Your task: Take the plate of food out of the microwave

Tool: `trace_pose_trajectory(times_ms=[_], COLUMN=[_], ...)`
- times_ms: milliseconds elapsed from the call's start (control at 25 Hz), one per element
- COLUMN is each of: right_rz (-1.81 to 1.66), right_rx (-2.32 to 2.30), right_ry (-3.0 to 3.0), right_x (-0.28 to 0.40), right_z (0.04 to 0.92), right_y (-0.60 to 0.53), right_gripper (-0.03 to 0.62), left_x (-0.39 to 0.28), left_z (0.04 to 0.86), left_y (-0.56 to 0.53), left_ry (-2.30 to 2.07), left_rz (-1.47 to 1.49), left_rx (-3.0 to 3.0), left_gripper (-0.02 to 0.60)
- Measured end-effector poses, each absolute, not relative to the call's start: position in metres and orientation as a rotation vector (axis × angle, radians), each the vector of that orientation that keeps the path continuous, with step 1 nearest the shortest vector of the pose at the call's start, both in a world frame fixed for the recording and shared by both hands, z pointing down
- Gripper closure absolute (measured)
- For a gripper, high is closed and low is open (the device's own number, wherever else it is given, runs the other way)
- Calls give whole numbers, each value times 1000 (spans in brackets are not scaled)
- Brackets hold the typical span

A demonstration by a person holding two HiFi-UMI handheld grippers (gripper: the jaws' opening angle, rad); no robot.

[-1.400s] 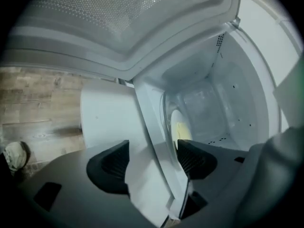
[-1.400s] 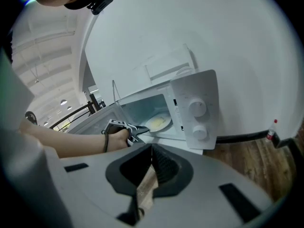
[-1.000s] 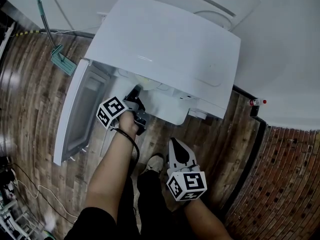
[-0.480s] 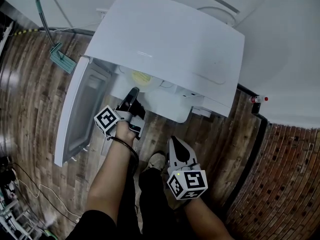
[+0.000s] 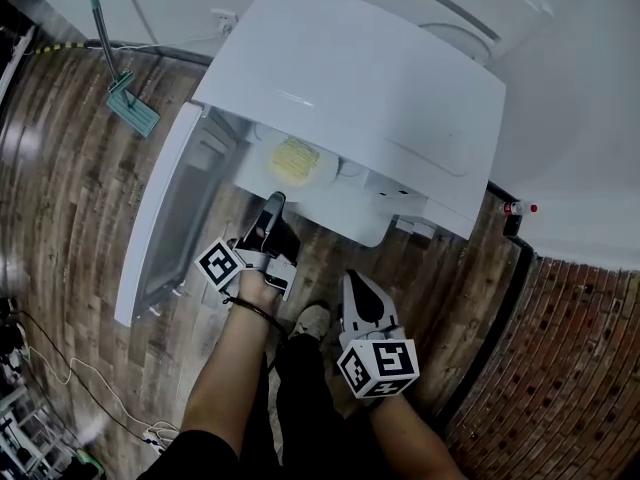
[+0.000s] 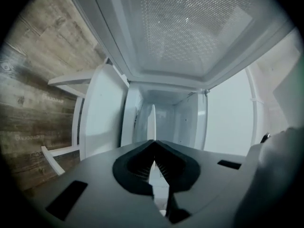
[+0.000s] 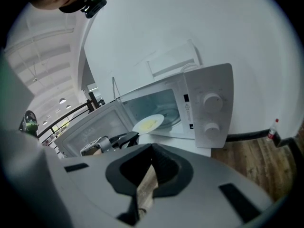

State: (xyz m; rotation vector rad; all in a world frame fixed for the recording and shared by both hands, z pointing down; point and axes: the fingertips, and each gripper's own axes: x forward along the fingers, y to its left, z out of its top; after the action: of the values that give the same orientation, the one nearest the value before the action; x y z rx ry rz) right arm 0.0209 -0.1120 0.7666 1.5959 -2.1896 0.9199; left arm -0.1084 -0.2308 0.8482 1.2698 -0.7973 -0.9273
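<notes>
The white microwave (image 5: 350,78) stands with its door (image 5: 175,218) swung open to the left. A white plate with yellow food (image 5: 293,160) sticks partly out of the cavity mouth. My left gripper (image 5: 272,206) is shut on the plate's near rim. In the left gripper view the rim shows edge-on as a thin white strip (image 6: 151,122) between the closed jaws (image 6: 153,163). My right gripper (image 5: 352,283) hangs lower, in front of the microwave, shut and holding nothing. Its view shows the plate (image 7: 148,124), the microwave (image 7: 209,103) and the left gripper (image 7: 124,137) at the plate's edge.
A green mop head (image 5: 133,106) lies on the wooden floor left of the open door. A small red-capped bottle (image 5: 515,207) stands by the wall at the right, beside brick flooring (image 5: 570,368). The person's shoe (image 5: 310,323) is below the grippers. Cables lie at the bottom left.
My left gripper has drawn back toward me with the plate, which has slid further out of the microwave. The right gripper has stayed about where it was.
</notes>
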Motion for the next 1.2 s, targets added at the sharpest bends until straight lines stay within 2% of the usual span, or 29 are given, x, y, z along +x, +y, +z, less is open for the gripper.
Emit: trace_pose_trajectory(times_ms=[480, 840, 1200], right_rz=[927, 824, 648], right_rx=[1626, 1698, 1863], right_ry=[-2177, -2216, -2300], right_x=[17, 31, 37], right_z=[711, 593, 466], right_y=[-113, -123, -160], right_gripper=[582, 582, 582], left_x=[-119, -119, -115], left_z=[788, 654, 522], left_y=[-167, -115, -157], left_ry=[-824, -775, -714], left_rz=[-872, -808, -806], left_rx=[1206, 1215, 1337], left_gripper=[572, 572, 572])
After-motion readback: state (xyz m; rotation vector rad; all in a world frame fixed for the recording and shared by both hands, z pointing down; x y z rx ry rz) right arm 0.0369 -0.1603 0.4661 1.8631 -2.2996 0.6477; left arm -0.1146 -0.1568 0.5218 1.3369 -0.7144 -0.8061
